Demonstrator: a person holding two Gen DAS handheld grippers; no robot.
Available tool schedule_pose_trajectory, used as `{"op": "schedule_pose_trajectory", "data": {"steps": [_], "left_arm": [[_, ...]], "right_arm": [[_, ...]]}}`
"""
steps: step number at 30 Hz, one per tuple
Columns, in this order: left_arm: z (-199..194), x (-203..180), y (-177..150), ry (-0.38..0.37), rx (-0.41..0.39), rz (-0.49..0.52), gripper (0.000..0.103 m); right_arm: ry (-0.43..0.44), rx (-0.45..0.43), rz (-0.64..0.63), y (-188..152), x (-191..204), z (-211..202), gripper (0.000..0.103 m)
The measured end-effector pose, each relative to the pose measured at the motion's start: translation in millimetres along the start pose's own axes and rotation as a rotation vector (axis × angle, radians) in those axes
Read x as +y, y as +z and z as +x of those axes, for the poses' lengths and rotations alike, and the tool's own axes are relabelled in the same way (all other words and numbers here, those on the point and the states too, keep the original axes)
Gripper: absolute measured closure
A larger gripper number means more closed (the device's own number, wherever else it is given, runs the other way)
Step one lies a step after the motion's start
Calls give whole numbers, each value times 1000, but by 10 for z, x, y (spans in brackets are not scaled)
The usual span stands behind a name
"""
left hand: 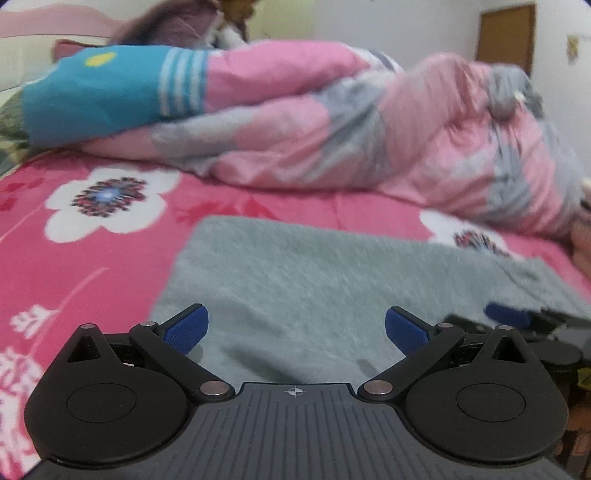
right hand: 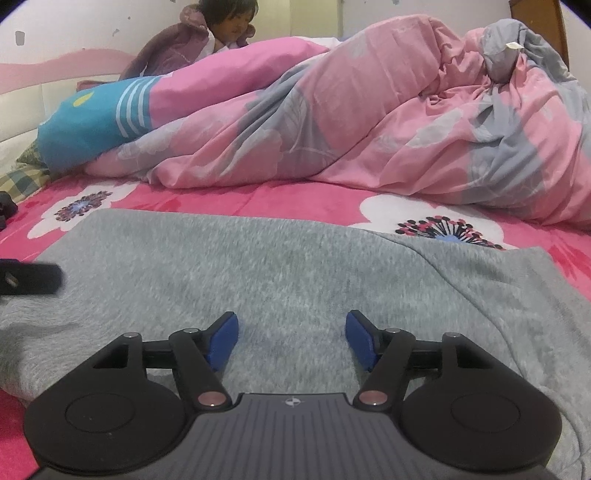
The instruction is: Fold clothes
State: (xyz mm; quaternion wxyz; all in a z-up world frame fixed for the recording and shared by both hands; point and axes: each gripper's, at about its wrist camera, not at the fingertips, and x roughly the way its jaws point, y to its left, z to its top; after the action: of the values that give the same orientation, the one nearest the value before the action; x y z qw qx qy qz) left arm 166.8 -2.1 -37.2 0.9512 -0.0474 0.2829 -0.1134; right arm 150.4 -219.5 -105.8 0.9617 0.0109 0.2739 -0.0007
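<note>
Both grippers hang low over the grey garment [right hand: 280, 266], which lies flat on the pink flowered bed cover [left hand: 74, 258] and fills the near part of each view. Behind it a big pink and grey quilt [right hand: 369, 122] is heaped across the bed, with a blue striped pillow [right hand: 92, 125] at its left end, and a child [right hand: 225, 22] sits behind that. The garment looks already folded at least once, because its far edge is straight and a second layer shows at the right side; I judge that the step in hand is the time between two folds. The left gripper [left hand: 295, 332] has its jaws wide apart and holds nothing. The right gripper [right hand: 291, 339] is also spread, with only cloth below it and nothing between the blue pads [right hand: 223, 339]. In the left view the right gripper's pad shows just at the right edge, so the two tools are near each other. The next move probably calls for each gripper to pinch a near corner or edge and to bring it over evenly. No container is visible anywhere.
</note>
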Motion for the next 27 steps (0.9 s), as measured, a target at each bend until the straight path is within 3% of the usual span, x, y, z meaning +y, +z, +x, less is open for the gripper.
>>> {"op": "schedule_pose_trajectory", "data": {"steps": [6, 8, 11, 12, 17, 19, 20, 22, 24, 27], "left_arm": [[84, 581, 210, 12, 56, -200, 6], [167, 808, 258, -38, 99, -288, 7], [387, 1044, 263, -150, 221, -374, 20], [451, 1085, 250, -171, 248, -387, 27], [588, 1080, 236, -219, 277, -347, 30], [611, 1058, 227, -227, 284, -338, 49], [611, 1041, 227, -223, 287, -327, 52], [591, 1024, 245, -223, 292, -314, 78], [543, 1039, 281, -228, 291, -339, 90], [401, 1006, 392, -279, 263, -421, 94]], "right_arm": [[7, -8, 11, -11, -22, -8, 36], [12, -10, 20, -15, -35, -10, 35], [18, -13, 27, -16, -46, -12, 35], [19, -14, 28, -16, -45, -13, 35], [21, -14, 32, -16, -46, -16, 34], [21, -14, 34, -18, -47, -16, 34], [22, -15, 35, -20, -51, -17, 34], [23, -16, 37, -24, -53, -16, 34], [23, -17, 39, -27, -54, -17, 34], [25, -18, 45, -28, -62, -16, 34]]}}
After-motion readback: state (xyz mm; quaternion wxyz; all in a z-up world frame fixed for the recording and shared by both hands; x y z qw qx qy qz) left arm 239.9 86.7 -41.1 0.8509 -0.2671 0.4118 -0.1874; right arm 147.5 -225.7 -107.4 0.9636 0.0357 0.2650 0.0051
